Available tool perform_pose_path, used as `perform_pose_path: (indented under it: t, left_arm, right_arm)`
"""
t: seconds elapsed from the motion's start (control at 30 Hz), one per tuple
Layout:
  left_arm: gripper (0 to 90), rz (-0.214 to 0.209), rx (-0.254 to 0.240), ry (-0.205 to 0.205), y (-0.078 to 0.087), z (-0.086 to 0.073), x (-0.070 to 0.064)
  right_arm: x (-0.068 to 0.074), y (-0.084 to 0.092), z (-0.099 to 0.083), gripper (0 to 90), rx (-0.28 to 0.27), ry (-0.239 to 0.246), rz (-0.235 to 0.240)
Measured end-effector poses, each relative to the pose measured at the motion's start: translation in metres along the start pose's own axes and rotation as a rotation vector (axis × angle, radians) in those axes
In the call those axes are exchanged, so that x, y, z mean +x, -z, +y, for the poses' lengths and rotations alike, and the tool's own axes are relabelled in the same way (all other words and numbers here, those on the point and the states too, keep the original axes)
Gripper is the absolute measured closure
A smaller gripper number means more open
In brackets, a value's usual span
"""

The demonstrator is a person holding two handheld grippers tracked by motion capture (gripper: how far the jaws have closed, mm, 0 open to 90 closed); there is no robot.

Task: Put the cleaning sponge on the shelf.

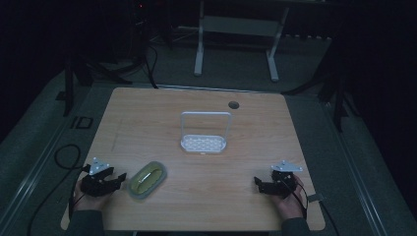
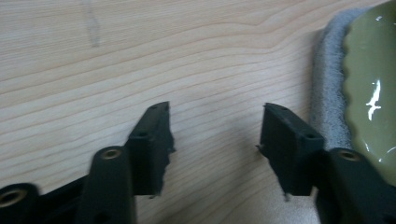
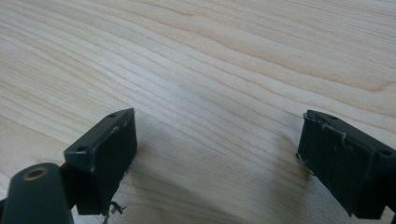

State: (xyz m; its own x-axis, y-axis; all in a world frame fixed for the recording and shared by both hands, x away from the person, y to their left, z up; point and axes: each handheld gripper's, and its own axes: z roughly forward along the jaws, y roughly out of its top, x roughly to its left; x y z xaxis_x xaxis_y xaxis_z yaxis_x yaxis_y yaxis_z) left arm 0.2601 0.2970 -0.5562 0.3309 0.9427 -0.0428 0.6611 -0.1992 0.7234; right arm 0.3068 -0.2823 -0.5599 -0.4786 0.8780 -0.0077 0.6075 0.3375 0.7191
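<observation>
An olive-green oval dish (image 1: 147,179) on a grey mat lies on the wooden table (image 1: 196,142) at the front left. My left gripper (image 1: 118,180) rests on the table just left of it, open, with nothing between its jaws. In the left gripper view the dish (image 2: 373,84) and its grey mat (image 2: 329,84) sit beside the right jaw of my left gripper (image 2: 215,144). My right gripper (image 1: 256,184) lies at the front right, open over bare wood (image 3: 210,84). A white rack (image 1: 204,142) with a tall handle stands at the table's middle.
A round cable hole (image 1: 233,104) sits near the table's far edge. Beyond the table stands a white desk frame (image 1: 236,44) on a dark floor. Black cables (image 1: 64,157) trail off the left side.
</observation>
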Motion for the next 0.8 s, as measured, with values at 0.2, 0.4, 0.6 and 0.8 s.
perform_pose_path:
  t: [0.2,0.4,0.6,0.8]
  left_arm:
    - [46.3,-0.045,-0.013,0.015,0.008,0.005,-0.001]
    - [47.1,-0.081,-0.013,0.009,0.017,0.013,-0.005]
    - [46.8,-0.075,0.0,0.002,0.027,0.021,-0.008]
    - [47.1,-0.079,-0.006,0.001,0.037,0.029,-0.011]
  right_arm:
    - [0.0,0.0,0.0,11.4,0.0,-0.002,-0.002]
    - [0.002,0.001,-0.001,11.6,0.0,-0.014,-0.013]
    - [0.002,0.001,-0.001,11.6,0.0,-0.015,-0.013]
    - [0.002,0.001,-0.001,11.6,-0.001,-0.015,-0.013]
